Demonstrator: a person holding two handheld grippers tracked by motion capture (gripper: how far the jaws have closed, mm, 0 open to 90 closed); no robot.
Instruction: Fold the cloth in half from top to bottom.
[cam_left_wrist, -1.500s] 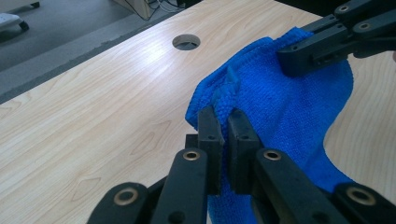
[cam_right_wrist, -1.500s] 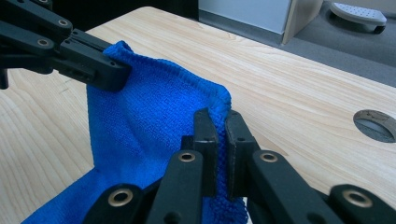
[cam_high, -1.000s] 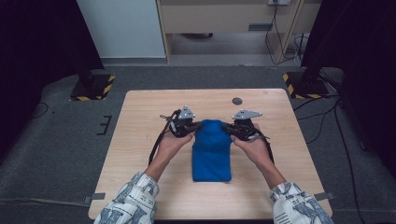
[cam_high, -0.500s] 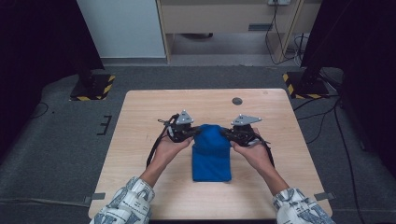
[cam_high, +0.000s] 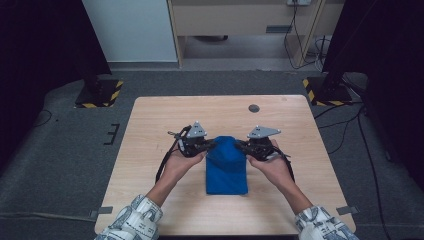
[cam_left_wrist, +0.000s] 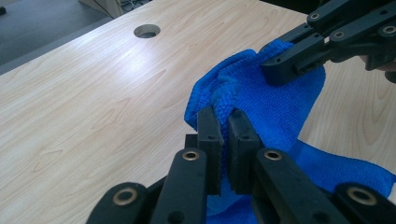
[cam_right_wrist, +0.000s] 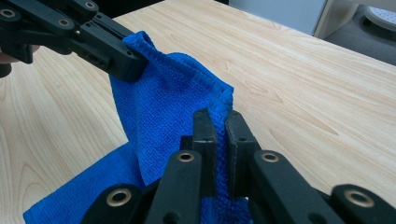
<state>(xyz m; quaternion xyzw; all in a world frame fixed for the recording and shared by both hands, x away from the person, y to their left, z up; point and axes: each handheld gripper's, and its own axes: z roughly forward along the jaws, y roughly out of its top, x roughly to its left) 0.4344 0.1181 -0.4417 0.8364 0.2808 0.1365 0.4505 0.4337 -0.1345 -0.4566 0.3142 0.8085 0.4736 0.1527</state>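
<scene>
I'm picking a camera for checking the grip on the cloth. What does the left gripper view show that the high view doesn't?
Left gripper view alone: the left hand-held gripper seen close up, its jaws pinched on a bunched edge of the blue cloth, and the weave of the fabric.

High view alone: the whole table, the person's forearms and patterned sleeves, the cloth's flat lower part and the floor around.

Both: the blue cloth, the right hand-held gripper clamped on its other corner, the wooden tabletop and its round hole.

Each hand-held gripper (cam_high: 209, 145) (cam_high: 241, 145) pinches a far corner of the blue cloth (cam_high: 226, 167).
</scene>
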